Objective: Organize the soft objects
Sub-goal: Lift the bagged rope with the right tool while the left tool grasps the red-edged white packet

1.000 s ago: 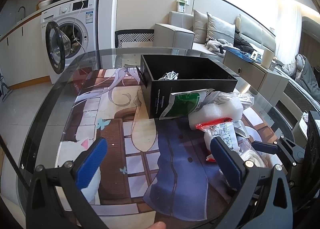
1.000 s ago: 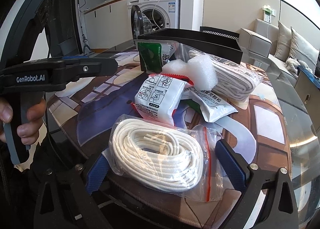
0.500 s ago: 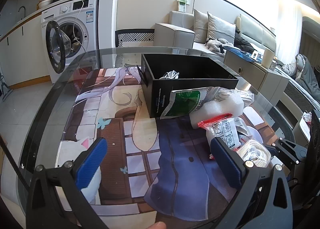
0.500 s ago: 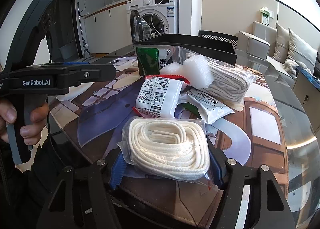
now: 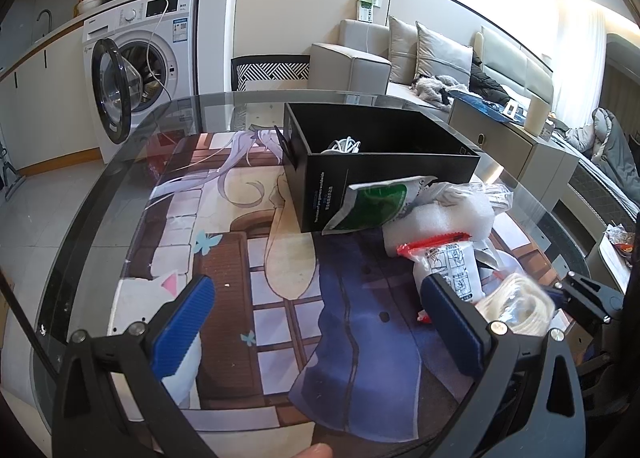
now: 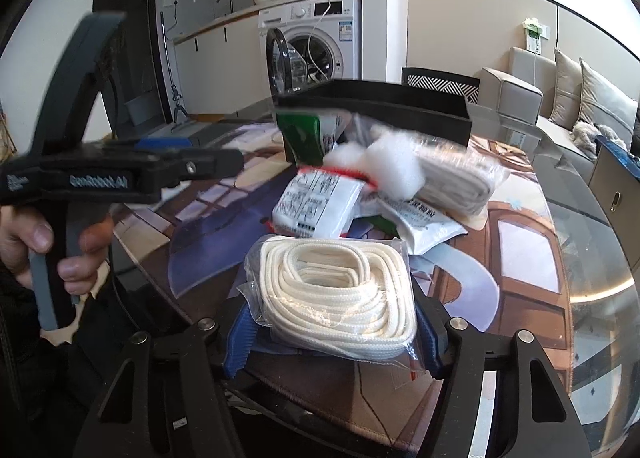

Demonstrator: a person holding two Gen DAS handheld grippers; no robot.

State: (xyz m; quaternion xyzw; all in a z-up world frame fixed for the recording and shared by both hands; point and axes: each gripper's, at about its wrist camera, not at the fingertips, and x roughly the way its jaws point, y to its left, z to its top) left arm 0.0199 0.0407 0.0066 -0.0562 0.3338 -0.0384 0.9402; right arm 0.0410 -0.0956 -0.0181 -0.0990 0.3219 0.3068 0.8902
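White rope bag (image 6: 338,294) pinched; right gripper (image 6: 334,342) closing, angled down.

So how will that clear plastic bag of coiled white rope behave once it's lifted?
The clear plastic bag of coiled white rope will likely sag at its unsupported ends, since the loose coils look soft. The right gripper is closing, its blue pads squeezing the sides, so the bundle probably compresses rather than resists. The glossy film may slip, and it looks light for its bulk.

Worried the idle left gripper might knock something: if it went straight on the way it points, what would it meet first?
Probably just the printed mat on the table; the left gripper is open and empty. Farther along stands the black box, though depth is unclear.
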